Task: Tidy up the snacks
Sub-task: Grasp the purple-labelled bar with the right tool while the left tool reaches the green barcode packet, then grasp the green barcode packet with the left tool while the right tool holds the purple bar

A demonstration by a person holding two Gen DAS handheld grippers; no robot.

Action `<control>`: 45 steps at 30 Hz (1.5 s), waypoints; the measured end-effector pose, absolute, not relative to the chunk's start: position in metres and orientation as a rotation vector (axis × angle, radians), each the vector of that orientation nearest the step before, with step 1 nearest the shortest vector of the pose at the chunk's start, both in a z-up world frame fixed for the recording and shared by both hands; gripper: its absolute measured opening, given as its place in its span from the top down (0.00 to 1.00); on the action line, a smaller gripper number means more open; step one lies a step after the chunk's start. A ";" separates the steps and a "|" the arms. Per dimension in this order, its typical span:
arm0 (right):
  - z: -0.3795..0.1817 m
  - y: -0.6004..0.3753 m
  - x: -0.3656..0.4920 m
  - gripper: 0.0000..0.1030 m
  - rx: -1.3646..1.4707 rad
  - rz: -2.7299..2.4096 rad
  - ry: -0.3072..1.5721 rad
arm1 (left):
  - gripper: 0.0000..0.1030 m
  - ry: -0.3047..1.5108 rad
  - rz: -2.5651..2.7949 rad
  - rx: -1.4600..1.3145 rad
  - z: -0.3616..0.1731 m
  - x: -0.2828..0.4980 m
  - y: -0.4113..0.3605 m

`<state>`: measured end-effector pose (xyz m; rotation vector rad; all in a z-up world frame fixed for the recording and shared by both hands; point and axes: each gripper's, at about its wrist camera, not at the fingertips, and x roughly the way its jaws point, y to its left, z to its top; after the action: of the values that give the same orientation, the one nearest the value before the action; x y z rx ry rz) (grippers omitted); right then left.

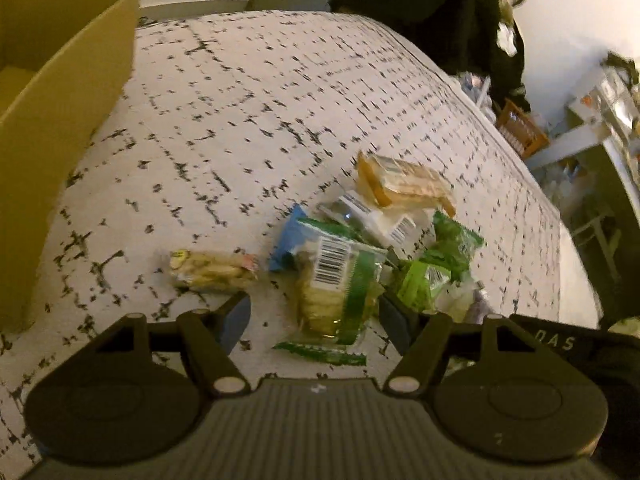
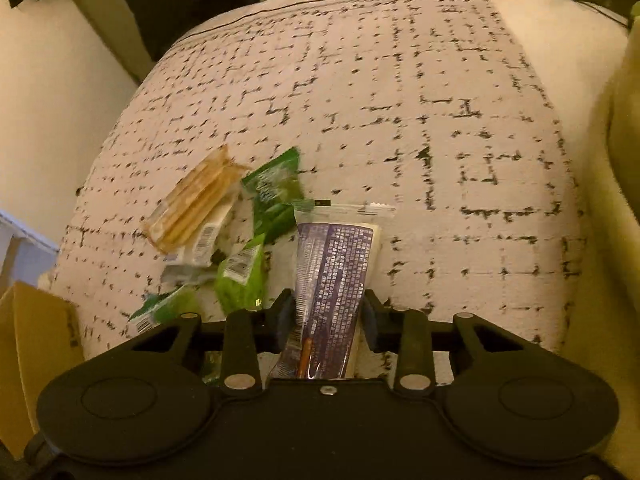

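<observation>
A pile of snack packets lies on a white cloth with black dashes (image 1: 280,100). In the left wrist view my left gripper (image 1: 314,312) is open, its fingers either side of a clear green-edged cracker packet (image 1: 336,284) with a barcode. A small clear snack packet (image 1: 208,270) lies to its left, a tan wafer pack (image 1: 404,186) and green packets (image 1: 436,268) behind. In the right wrist view my right gripper (image 2: 326,316) is shut on a purple-and-white packet (image 2: 336,272). The tan wafer pack (image 2: 196,200) and green packets (image 2: 276,196) lie to its left.
An open cardboard box (image 1: 52,120) stands at the left of the cloth; its corner shows in the right wrist view (image 2: 36,340). A person in dark clothes (image 1: 440,8) stands beyond the far edge. An orange crate (image 1: 520,128) and shelves sit at the right.
</observation>
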<state>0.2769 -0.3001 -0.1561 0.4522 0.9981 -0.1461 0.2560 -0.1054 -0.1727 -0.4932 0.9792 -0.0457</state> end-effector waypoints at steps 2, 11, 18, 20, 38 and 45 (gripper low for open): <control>-0.156 -0.303 0.277 0.65 0.464 -0.166 0.989 | 0.33 0.984 -0.049 -0.485 -0.173 0.260 -0.110; -0.157 -0.294 0.280 0.58 0.381 -0.148 1.000 | 0.54 1.007 0.040 -0.418 -0.173 0.262 -0.132; -0.152 -0.301 0.274 0.66 0.426 -0.166 0.966 | 0.56 0.978 0.050 -0.428 -0.156 0.243 -0.120; -0.145 -0.301 0.270 0.66 0.439 -0.155 0.935 | 0.56 0.966 0.047 -0.426 -0.147 0.236 -0.116; -0.085 -0.249 0.235 0.66 0.342 0.133 0.726 | 0.55 0.802 0.111 -0.413 -0.067 0.189 -0.061; -0.064 -0.228 0.224 0.66 0.320 0.221 0.652 | 0.55 0.733 0.171 -0.420 -0.044 0.172 -0.038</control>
<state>0.2238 -0.2278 -0.0645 0.3195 0.6516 0.2212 0.1723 -0.0377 -0.0439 -0.4197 0.7328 0.1706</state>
